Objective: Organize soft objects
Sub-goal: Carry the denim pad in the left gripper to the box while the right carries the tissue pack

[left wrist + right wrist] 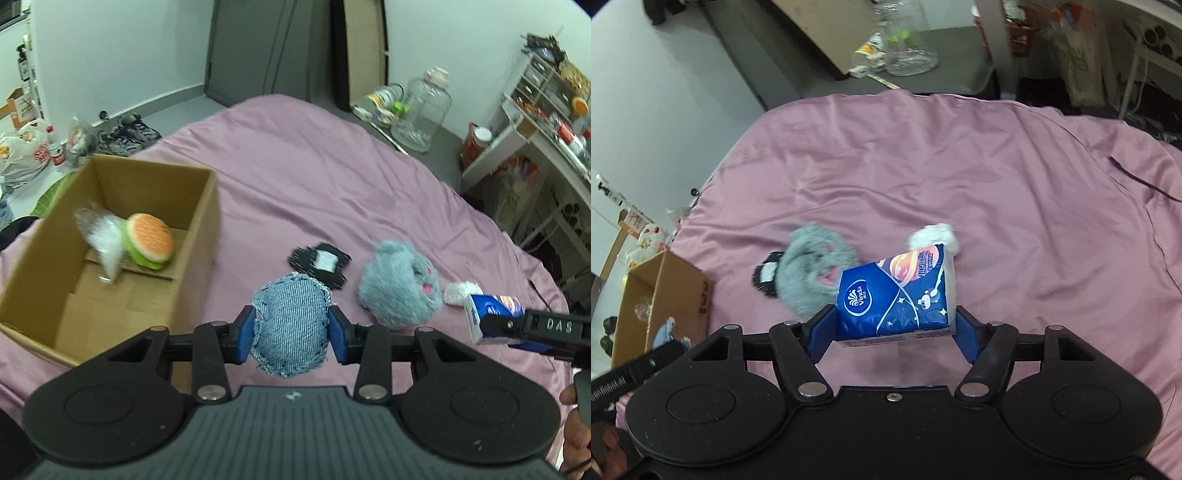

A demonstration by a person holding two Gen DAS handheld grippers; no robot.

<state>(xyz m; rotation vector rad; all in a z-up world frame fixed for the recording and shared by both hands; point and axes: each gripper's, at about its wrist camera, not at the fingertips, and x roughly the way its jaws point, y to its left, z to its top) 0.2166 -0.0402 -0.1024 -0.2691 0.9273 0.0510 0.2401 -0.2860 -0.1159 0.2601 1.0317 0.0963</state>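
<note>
My left gripper (291, 332) is shut on a blue denim pouch (291, 328), held above the pink bed sheet (314, 166) just right of an open cardboard box (199, 221). Inside the box lie a plush burger (149, 240) and a clear bag of white stuffing (103, 236). My right gripper (894, 328) is shut on a blue Vinda tissue pack (897, 295); the pack also shows in the left wrist view (491, 317). On the sheet lie a grey furry plush (400, 284), a black patch with a white label (321, 262) and a white wad (461, 291).
A clear plastic jug (423, 110) and clutter stand on the grey floor beyond the bed. A white shelf (535, 140) with small items is at the right. Bags and shoes (125, 136) lie behind the box. A black cable (1137, 177) runs over the sheet's right side.
</note>
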